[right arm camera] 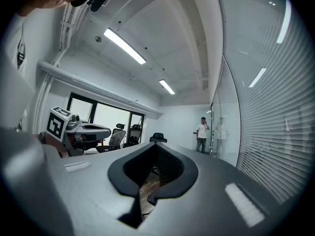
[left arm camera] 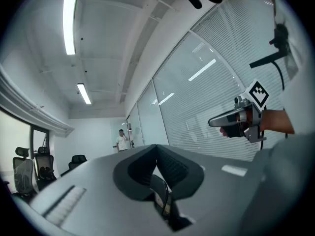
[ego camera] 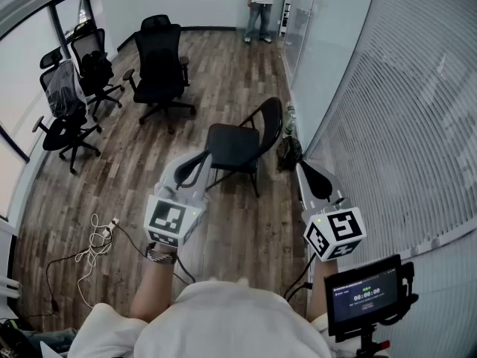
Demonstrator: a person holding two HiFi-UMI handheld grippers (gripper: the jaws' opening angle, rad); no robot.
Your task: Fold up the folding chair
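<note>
Folding chair [ego camera: 232,146] unfolded, nr wall [ego camera: 358,66]

Black folding chair [ego camera: 237,146], wood-grain floor [ego camera: 216,73]

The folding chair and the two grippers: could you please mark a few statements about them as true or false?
1. The folding chair stands unfolded on the wooden floor. True.
2. The left gripper is clamped on the chair's backrest. False: its jaws are together with nothing between them.
3. The right gripper is shut and empty. True.
4. The black office chairs stand to the right of the folding chair. False: they stand to its left, toward the windows.
5. Nobody else is in the room. False: a person stands at the far end.
</note>
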